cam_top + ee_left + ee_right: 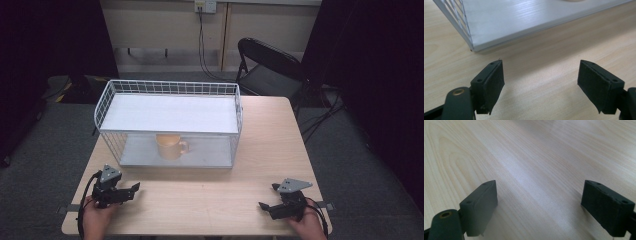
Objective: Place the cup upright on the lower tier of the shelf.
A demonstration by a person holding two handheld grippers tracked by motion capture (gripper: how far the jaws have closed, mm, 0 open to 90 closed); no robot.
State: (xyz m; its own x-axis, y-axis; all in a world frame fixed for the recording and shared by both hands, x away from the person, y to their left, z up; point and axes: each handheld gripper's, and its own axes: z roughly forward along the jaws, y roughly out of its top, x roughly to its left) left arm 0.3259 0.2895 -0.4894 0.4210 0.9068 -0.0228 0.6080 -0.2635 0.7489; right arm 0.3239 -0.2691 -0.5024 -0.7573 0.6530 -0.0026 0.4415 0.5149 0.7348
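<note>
Step in hand: we judge this to be the start of a reach for the cup (170,145), the one thing nearest both tools.
Cup: it stands upright on the lower shelf of the white wire rack (106,102), handle turned to our right, under the upper shelf and set back from the open front.
Left tool (134,188): released, jaws wide apart with bare wood between them; it rests on the tabletop (270,145) near the rack's front left corner. In the left gripper view (540,85) the lower shelf's edge lies just ahead.
Right tool (262,205): released too, jaws spread over plain wood in the right gripper view (539,206), well apart from the rack.
Which to use: the left one sits closer, so we would lead with it.
Approach: we should go in low and level through the open front, beneath the upper shelf, clear of the side wires.
Grip: take the cup's wall across the rim, or its body away from the handle, and close gently.
Risk: a high wrist could strike the upper shelf; a push could slide the cup backward.
</note>
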